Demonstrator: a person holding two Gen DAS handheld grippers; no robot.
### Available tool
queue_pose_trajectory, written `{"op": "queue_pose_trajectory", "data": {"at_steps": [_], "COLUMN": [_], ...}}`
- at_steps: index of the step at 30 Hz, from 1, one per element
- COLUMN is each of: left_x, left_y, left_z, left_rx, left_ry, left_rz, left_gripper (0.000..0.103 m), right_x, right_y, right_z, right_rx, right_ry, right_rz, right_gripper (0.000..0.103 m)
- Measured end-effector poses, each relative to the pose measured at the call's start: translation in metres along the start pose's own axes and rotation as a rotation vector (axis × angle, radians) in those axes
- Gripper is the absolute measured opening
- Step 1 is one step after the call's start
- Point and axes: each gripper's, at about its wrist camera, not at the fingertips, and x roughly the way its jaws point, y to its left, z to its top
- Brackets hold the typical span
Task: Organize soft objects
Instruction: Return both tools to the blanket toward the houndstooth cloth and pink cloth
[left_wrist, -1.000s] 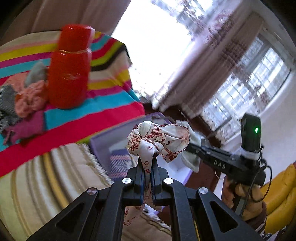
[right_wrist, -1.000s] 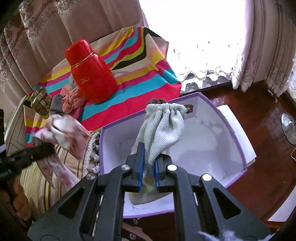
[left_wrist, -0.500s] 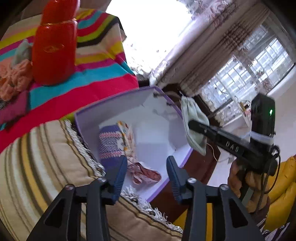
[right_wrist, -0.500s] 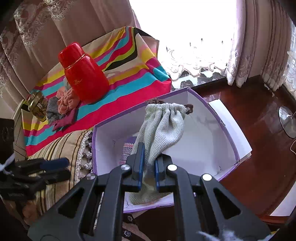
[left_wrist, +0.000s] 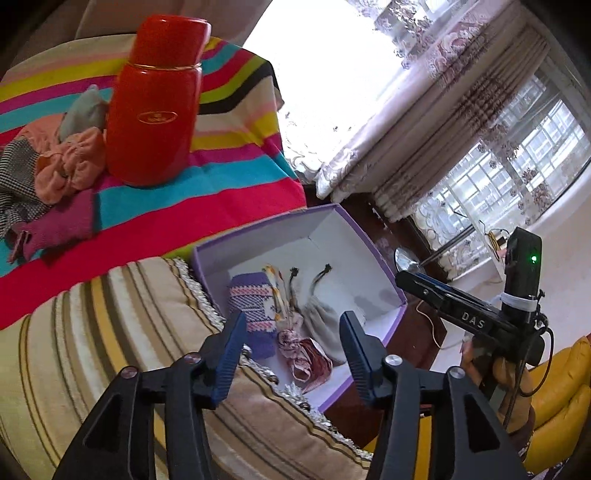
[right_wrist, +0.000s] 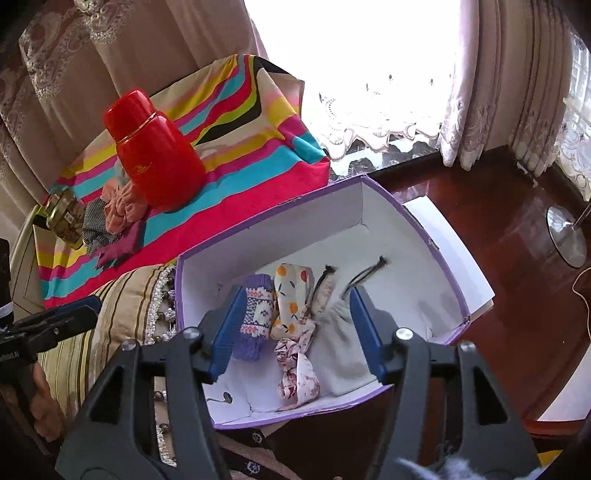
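Both the left gripper (left_wrist: 291, 347) and right gripper (right_wrist: 295, 328) are opening their fingers, holding nothing; the grey pouch (right_wrist: 338, 343) and floral scarf (right_wrist: 297, 365) are lying in the purple box (right_wrist: 424, 236), lower centre. Next is probably fetching the peach scrunchie (left_wrist: 68, 166), upper left.

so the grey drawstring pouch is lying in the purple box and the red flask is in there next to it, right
Not quite. The grey drawstring pouch does lie in the purple box, but the red flask stands outside it on the striped cloth, as the right wrist view shows.
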Motion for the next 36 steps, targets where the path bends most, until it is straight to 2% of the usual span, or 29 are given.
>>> {"op": "queue_pose_trajectory", "data": {"at_steps": [7,10,15,20,29,36], "left_x": [-0.012,-0.019,-0.039,-0.057,-0.083,-0.091], "left_y": [0.016,0.028,0.057,0.093,0.157,0.192], "left_z": [-0.003,-0.003,-0.007,-0.007,-0.011,-0.01], "left_rx": [-0.01,-0.025,-0.032,-0.059,-0.204,-0.269], "left_ry": [-0.027,-0.049,-0.153,-0.195,-0.222,-0.237], "left_rz": [0.037,0.071,0.166,0.234,0.232,0.236], "left_gripper": [0.056,0.056,0.056,0.056,0.056,0.056], "right_x": [0.002,-0.001,-0.006,-0.001,0.031,0.055], "right_y": [0.029,0.049,0.086,0.118,0.156,0.191], "right_z": [0.001,0.002,0.006,0.008,0.017,0.018], "right_rx": [-0.062,-0.099,-0.174,-0.222,-0.228,-0.268], "right_ry": [-0.031,-0.077,-0.153,-0.239,-0.155,-0.114], "right_rz": [-0.003,-0.024,-0.049,-0.037,0.12,0.147], "right_gripper": [0.071,0.079,0.091,0.093,0.093,0.093]}}
